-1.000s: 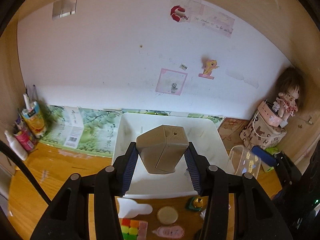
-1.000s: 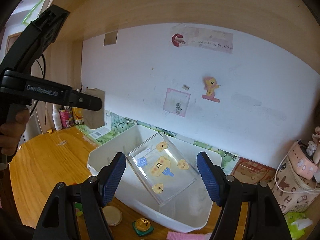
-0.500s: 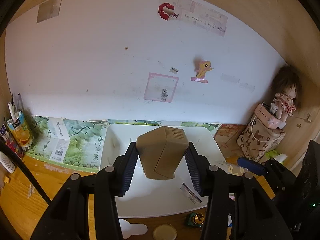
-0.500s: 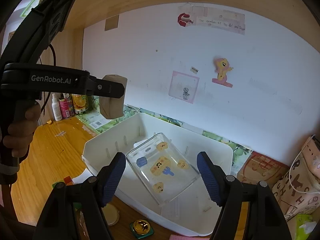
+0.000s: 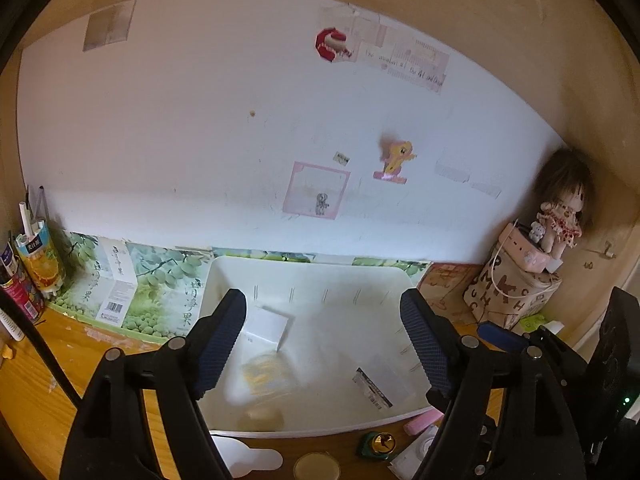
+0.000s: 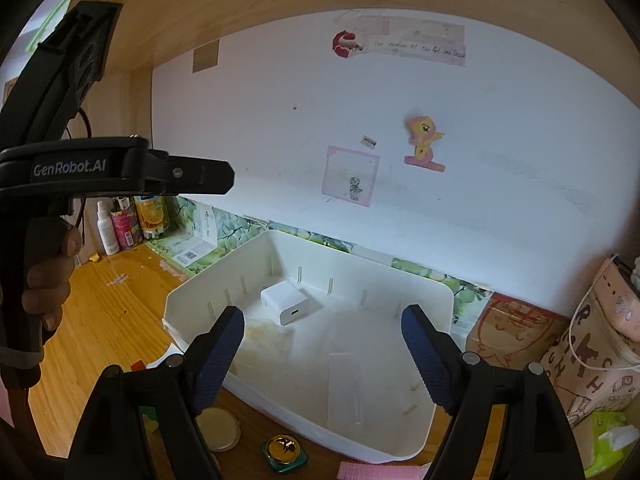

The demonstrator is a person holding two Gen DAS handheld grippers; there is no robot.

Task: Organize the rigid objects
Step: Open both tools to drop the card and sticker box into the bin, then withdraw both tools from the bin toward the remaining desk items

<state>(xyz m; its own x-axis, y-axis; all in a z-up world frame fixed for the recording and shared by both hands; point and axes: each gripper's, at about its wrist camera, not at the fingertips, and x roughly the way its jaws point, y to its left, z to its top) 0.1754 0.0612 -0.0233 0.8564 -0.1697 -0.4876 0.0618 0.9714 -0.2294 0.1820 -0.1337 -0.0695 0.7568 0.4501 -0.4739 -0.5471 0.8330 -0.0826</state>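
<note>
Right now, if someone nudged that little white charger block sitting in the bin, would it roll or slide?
Probably slide, not roll: the white charger block is a squat cube lying on a flat face in the white bin. It looks rigid, likely light. Its glossy plastic on the bin's smooth floor may make it skid easily.
</note>
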